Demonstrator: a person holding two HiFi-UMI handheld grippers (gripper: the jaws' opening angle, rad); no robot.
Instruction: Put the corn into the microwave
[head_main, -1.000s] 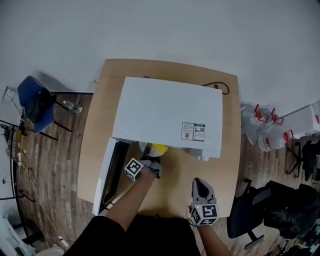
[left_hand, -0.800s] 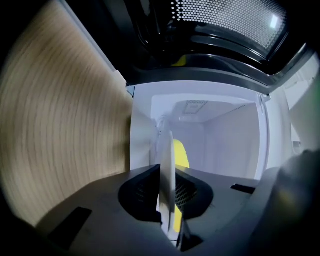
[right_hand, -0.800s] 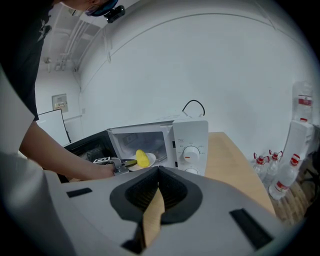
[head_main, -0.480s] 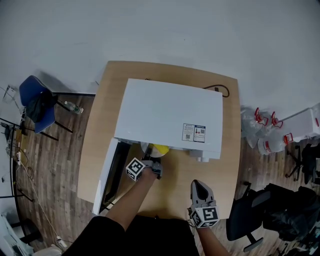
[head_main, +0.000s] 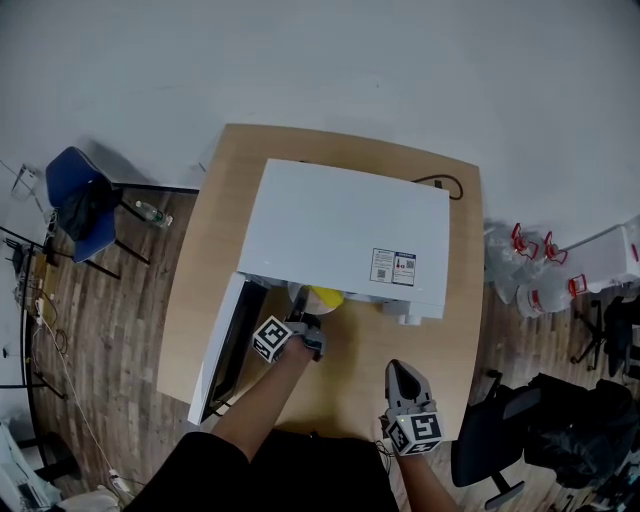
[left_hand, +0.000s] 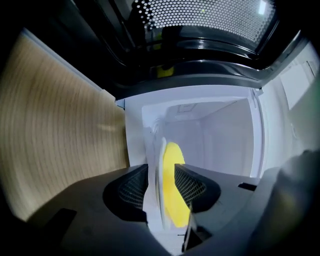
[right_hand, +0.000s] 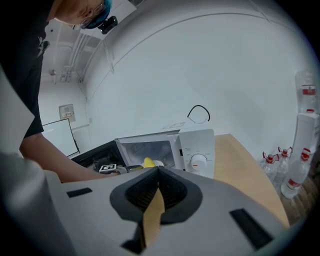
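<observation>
- Because the microwave (head_main: 345, 235) stands with its door (head_main: 225, 345) swung wide to the left of my left gripper (head_main: 303, 332), the open cavity lies straight ahead of my jaws. The load sits there, just inside the mouth.
- Between my left jaws, edge-on in the left gripper view, runs the rim of a white plate (left_hand: 161, 185). I judge it stiff and smooth, probably slick, and breakable if knocked against the cavity wall. The thin rim is the sensible place to take hold, since it fits between the pads. Pinched at one side only, the plate would want to tip, so it needs a firm bite and a level carry.
- Just beyond my pad tips, on the right-pad side of the rim, lies the corn (left_hand: 173, 200), a yellow mass resting on that plate. I expect it to be light and firm but rounded, so apt to roll. I would move it by the plate and not squeeze it directly.
- My left jaws have just been opening and now stand spread. The rim is between them, but I see no squeeze on it. A gap shows at the left pad, so I judge the plate is released.
- My right gripper (head_main: 402, 378) hangs nearer my body, to the right of the left one and well apart from the opening. Its jaws are pressed together with nothing between them.
</observation>
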